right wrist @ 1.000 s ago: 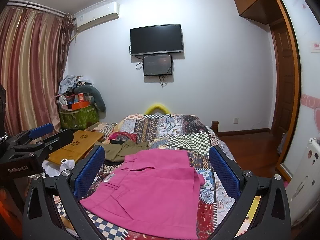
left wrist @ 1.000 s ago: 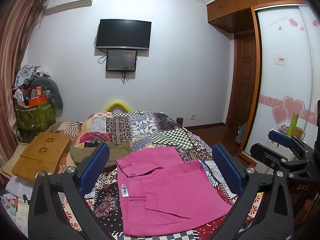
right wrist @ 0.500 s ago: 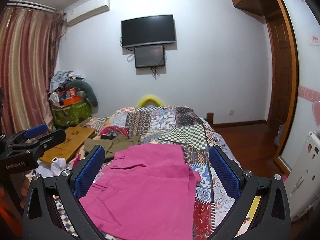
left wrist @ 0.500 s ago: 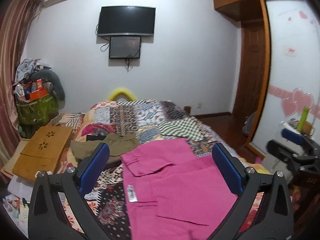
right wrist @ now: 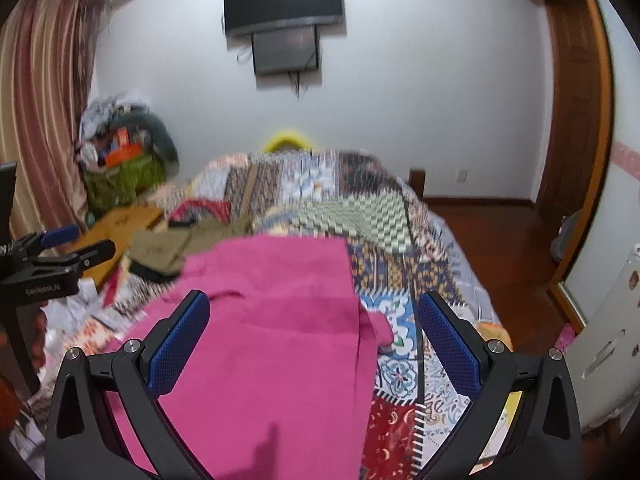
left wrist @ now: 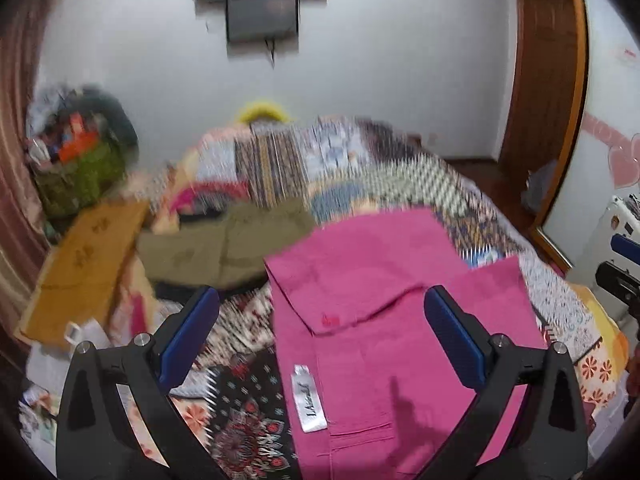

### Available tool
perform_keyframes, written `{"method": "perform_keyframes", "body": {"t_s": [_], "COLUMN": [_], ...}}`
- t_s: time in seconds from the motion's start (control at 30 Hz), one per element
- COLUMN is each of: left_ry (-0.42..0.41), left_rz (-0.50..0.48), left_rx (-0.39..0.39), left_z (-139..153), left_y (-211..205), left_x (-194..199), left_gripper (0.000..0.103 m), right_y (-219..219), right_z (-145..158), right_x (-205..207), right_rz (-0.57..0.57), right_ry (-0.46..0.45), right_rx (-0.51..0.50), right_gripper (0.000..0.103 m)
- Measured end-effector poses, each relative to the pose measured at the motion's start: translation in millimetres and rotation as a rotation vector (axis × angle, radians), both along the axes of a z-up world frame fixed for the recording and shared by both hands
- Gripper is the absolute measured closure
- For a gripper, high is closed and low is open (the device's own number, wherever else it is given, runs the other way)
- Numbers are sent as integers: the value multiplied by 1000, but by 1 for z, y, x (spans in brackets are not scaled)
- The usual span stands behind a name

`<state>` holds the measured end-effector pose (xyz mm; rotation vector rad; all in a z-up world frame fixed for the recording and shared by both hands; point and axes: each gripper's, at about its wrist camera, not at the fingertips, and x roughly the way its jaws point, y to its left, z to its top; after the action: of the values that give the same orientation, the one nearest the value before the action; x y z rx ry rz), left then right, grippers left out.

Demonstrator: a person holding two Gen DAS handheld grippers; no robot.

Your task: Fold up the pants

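Covering the bed (left wrist: 360, 168) is a patchwork quilt (right wrist: 360, 216), and on its near half lie the pink pants (left wrist: 380, 320), folded over, with a white label (left wrist: 308, 398) at 6 o'clock on their left edge. An olive garment (left wrist: 224, 244) sits at 10 o'clock from the pants, just beside them. Both the left tongs (left wrist: 322, 340) and the right tongs (right wrist: 312, 340) hover above the pink cloth with blue pads (right wrist: 178, 344) spread wide, gripping nothing.
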<state>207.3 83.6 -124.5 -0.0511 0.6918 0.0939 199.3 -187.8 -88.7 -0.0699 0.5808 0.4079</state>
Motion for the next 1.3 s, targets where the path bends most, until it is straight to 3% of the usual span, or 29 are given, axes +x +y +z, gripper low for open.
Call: {"method": "perform_keyframes", "body": {"t_s": [0.27, 0.4, 0.53, 0.7, 0.77, 0.83, 1.07, 1.1, 1.13, 1.2, 1.3], "left_ry": [215, 289, 328, 381, 396, 413, 415, 414, 415, 415, 431], "left_rz": [-31, -75, -126, -169, -177, -178, -150, -138, -125, -126, -113], "left_rx": [-98, -109, -140, -196, -224, -248, -297, -291, -279, -293, -234], "left_z": [-54, -68, -74, -81, -83, -86, -87, -86, -86, -86, -90], "left_y": [19, 14, 12, 11, 13, 15, 26, 27, 28, 31, 31], "left_x": [41, 47, 50, 54, 56, 58, 57, 57, 56, 56, 57], "left_gripper": [0, 17, 26, 46, 49, 50, 68, 83, 87, 92, 97], "right_y": [-2, -5, -7, -3, 0, 1, 3, 3, 2, -1, -2], "right_z": [-45, -71, -87, -95, -98, -102, -107, -107, -108, -109, -111], "right_x": [47, 68, 86, 94, 99, 106, 111, 110, 110, 110, 107], "right_rz": [29, 48, 60, 105, 122, 140, 182, 180, 178, 175, 161], "right_ry": [182, 302, 383, 414, 418, 428, 432, 428, 427, 423, 411], "right_rx": [-38, -28, -11, 13, 12, 6, -15, -22, -24, -23, -45], "right_gripper": [0, 2, 17, 31, 40, 43, 80, 85, 88, 92, 97]}}
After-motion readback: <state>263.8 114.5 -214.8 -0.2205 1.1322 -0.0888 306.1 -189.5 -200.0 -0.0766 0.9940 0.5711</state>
